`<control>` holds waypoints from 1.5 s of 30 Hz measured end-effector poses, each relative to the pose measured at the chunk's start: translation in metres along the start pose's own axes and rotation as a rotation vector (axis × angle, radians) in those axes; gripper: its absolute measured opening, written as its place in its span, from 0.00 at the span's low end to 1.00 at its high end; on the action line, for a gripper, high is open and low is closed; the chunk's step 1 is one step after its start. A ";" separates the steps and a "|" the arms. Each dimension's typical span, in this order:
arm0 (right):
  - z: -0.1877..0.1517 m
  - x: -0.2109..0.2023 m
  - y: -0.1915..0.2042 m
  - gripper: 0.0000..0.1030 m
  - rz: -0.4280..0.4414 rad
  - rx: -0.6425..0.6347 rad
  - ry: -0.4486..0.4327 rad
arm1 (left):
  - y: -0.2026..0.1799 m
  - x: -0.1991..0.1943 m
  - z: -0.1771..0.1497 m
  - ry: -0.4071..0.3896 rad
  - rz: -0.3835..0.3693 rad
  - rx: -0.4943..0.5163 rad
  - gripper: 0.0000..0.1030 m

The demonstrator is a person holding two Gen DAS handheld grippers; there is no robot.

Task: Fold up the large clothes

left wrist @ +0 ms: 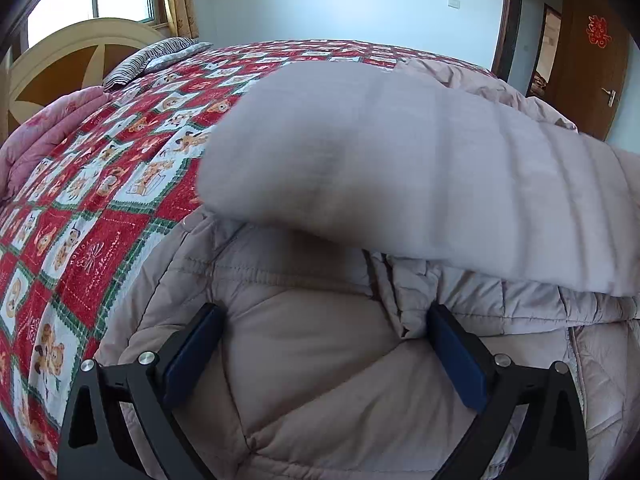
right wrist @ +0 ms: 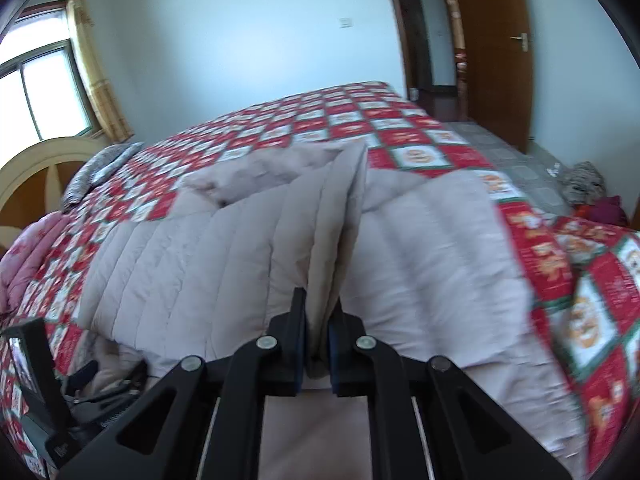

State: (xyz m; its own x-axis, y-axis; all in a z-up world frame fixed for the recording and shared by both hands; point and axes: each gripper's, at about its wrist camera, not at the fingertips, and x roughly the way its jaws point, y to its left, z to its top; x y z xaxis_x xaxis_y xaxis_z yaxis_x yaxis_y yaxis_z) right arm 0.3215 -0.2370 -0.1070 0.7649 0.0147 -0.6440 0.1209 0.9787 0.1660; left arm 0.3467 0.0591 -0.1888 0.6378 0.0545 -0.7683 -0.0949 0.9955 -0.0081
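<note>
Left wrist view: one puffy pale-pink quilted coat spread on one bed with a red, white and green checked bedspread. One left gripper just above the coat, fingers wide apart, gripping nothing, coat fabric filling the gap between them. One blurred section of the same coat lifted across the upper middle, hanging over the flat part. One striped pillow and one rounded cream headboard at the far left end of the bed; one pink blanket along the left edge. One wooden door at far right.

Right wrist view: one right gripper, fingers drawn together and clamped on a raised fold of the coat, the fold standing straight ahead of the fingertips. Rest of the coat flat on the bedspread, reaching toward the near edge of the bed. Part of the other tool's black body at the lower left corner. One window at left, one door at right.
</note>
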 end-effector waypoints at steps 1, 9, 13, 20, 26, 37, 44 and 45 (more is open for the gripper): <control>-0.001 0.002 -0.009 0.11 -0.034 -0.005 0.007 | 0.000 0.000 0.000 0.000 -0.001 0.000 0.99; -0.031 0.044 -0.029 0.16 -0.151 -0.078 0.105 | 0.002 0.000 0.001 -0.004 -0.001 0.002 0.99; -0.031 0.045 -0.018 0.18 -0.208 -0.147 0.090 | 0.003 -0.014 -0.004 -0.012 -0.019 0.004 0.99; -0.033 0.038 -0.025 0.22 -0.170 -0.102 0.076 | 0.012 -0.093 0.013 -0.202 -0.115 0.059 0.99; -0.033 0.013 -0.031 0.56 -0.109 -0.029 0.037 | 0.013 -0.047 0.110 -0.215 0.030 -0.004 0.99; 0.018 0.003 0.000 0.33 -0.008 -0.039 -0.058 | 0.050 0.048 0.068 0.020 0.140 -0.118 0.99; -0.006 0.081 0.019 0.32 -0.090 -0.152 0.106 | 0.041 0.039 0.048 0.004 0.235 -0.061 0.99; -0.006 0.080 0.015 0.32 -0.082 -0.138 0.107 | 0.042 0.042 0.050 0.006 0.236 -0.061 0.99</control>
State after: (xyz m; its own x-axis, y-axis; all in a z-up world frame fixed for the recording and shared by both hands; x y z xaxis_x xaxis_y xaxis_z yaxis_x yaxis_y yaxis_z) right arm 0.3810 -0.2199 -0.1604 0.6835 -0.0513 -0.7282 0.0860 0.9962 0.0106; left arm 0.4078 0.1070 -0.1892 0.5876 0.2842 -0.7576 -0.2869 0.9486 0.1334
